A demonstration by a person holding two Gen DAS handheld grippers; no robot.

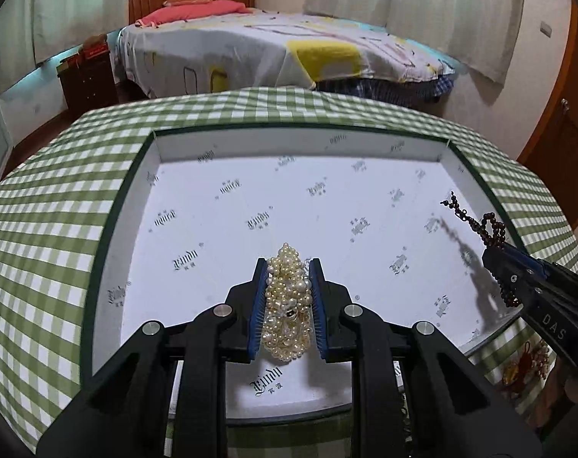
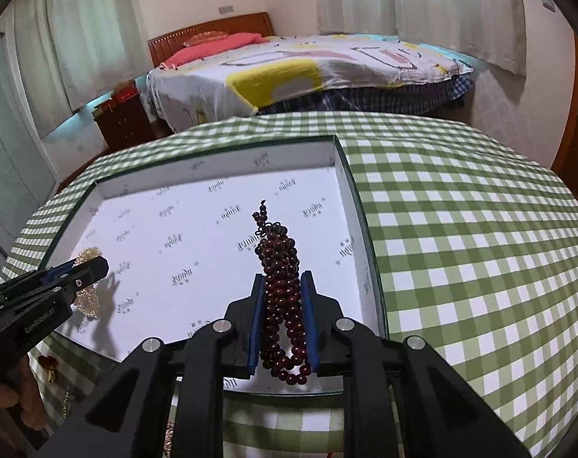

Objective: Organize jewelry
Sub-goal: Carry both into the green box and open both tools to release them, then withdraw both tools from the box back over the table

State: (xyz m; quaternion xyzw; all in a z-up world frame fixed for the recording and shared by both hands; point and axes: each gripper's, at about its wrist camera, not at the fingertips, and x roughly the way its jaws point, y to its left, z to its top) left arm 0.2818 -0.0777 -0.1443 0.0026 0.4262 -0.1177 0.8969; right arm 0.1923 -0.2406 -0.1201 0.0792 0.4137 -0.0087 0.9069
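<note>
A bunched pearl necklace (image 1: 287, 301) is clamped in the left gripper (image 1: 288, 267) and dark beads (image 2: 281, 297) in the right gripper (image 2: 282, 278), above the open box (image 1: 109, 229). Loose dangling loops could be snagged on its wall or dropped tangled.

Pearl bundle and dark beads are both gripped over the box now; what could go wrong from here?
1. The pearl bundle is a bunched tangle in the left hand-held gripper; on release, strands may snag on the pads.
2. The dark bead strand in the right hand-held gripper hangs close to the box wall, so loops might drape over the rim.
</note>
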